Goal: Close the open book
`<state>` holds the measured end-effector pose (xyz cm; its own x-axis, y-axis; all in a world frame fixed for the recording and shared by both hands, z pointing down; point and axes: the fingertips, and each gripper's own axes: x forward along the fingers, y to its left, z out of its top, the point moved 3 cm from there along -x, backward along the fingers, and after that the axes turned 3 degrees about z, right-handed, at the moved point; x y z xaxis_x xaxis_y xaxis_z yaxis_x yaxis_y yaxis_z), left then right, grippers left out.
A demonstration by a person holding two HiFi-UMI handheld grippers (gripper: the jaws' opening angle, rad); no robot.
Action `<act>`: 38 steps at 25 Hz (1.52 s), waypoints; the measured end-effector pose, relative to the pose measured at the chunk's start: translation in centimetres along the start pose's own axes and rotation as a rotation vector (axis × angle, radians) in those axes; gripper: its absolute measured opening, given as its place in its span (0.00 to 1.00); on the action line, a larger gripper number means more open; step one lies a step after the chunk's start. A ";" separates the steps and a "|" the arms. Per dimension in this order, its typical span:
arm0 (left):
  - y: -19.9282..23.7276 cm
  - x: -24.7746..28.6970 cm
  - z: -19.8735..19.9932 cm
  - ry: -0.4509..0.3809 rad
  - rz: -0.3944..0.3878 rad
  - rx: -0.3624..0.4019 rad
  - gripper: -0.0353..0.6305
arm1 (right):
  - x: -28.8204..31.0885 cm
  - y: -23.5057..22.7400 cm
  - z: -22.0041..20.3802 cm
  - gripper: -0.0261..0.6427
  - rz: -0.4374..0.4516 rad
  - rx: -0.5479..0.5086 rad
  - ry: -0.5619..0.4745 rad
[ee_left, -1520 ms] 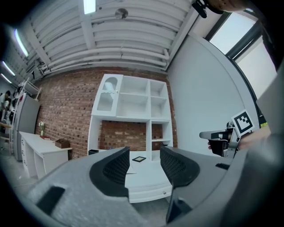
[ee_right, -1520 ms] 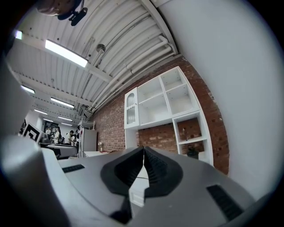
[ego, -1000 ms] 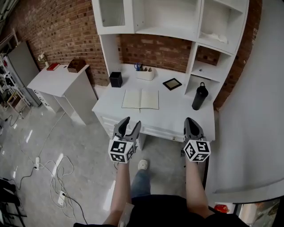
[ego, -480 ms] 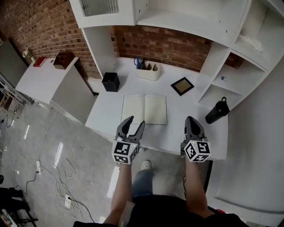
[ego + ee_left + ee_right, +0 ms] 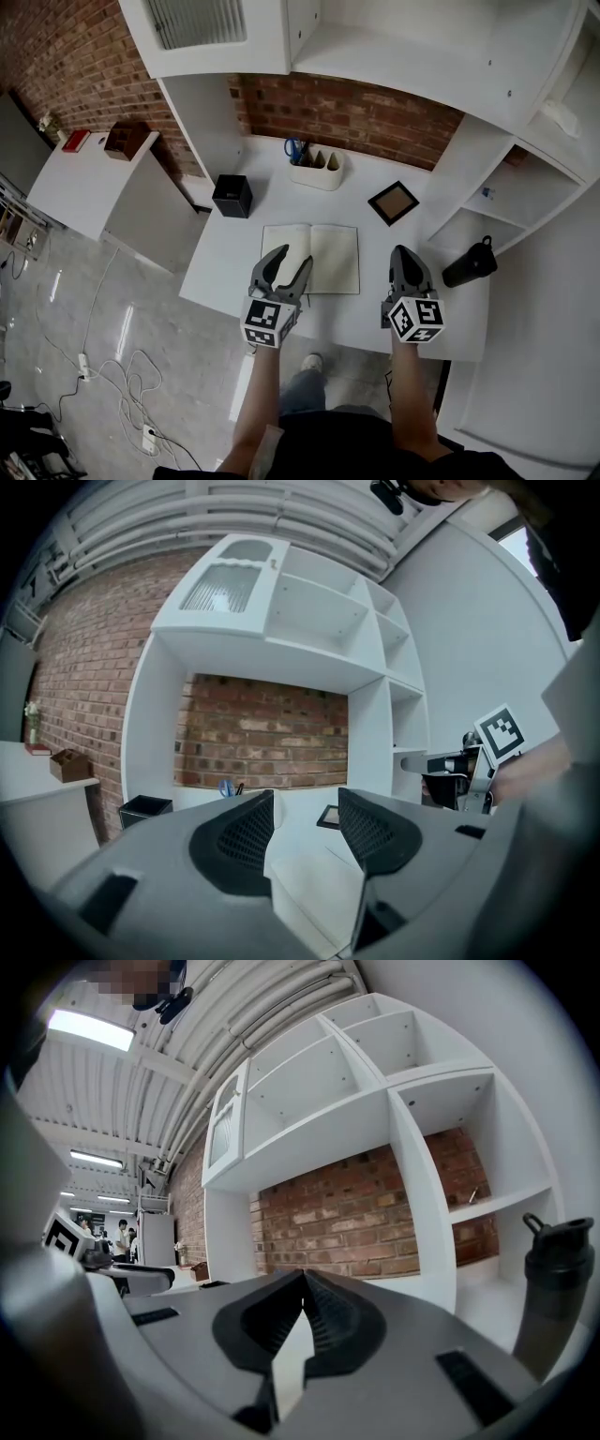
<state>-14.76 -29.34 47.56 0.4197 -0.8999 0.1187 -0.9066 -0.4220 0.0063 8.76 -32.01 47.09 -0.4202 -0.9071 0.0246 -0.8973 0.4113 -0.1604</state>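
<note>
An open book (image 5: pixel 323 255) with blank pale pages lies flat in the middle of the white desk (image 5: pixel 375 314). My left gripper (image 5: pixel 286 264) hovers open over the book's near left corner, nothing between its jaws. In the left gripper view the book's page (image 5: pixel 309 855) shows through the gap of the left gripper (image 5: pixel 305 817). My right gripper (image 5: pixel 405 261) hangs to the right of the book, above bare desk, shut with its jaws touching at the tips. In the right gripper view the right gripper (image 5: pixel 303 1283) holds nothing.
On the desk stand a black cube box (image 5: pixel 232 196) at the left, a white pen holder (image 5: pixel 316 169) at the back, a black picture frame (image 5: pixel 393 202) and a dark bottle (image 5: pixel 470 264) at the right. White shelves (image 5: pixel 525 178) rise behind. A side table (image 5: pixel 80 183) stands left.
The view has closed in on the desk. Both grippers now reach over its front part; the left one has come over the book's near left corner.
</note>
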 end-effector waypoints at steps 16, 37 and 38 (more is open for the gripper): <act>0.4 1.0 0.9 0.022 0.056 0.011 0.33 | -0.1 -1.2 1.6 0.04 0.034 -0.016 0.021; -8.1 3.7 -13.3 0.619 -0.319 0.777 0.33 | -2.1 -4.6 -1.6 0.04 -0.012 0.038 0.083; -8.4 3.6 -14.1 0.637 -0.326 0.790 0.33 | -2.2 -4.7 -1.7 0.04 -0.013 0.040 0.087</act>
<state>-6.32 -27.47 61.90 0.3293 -0.6033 0.7264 -0.3724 -0.7899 -0.4872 13.63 -31.79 49.46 -0.4201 -0.9005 0.1119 -0.8974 0.3940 -0.1986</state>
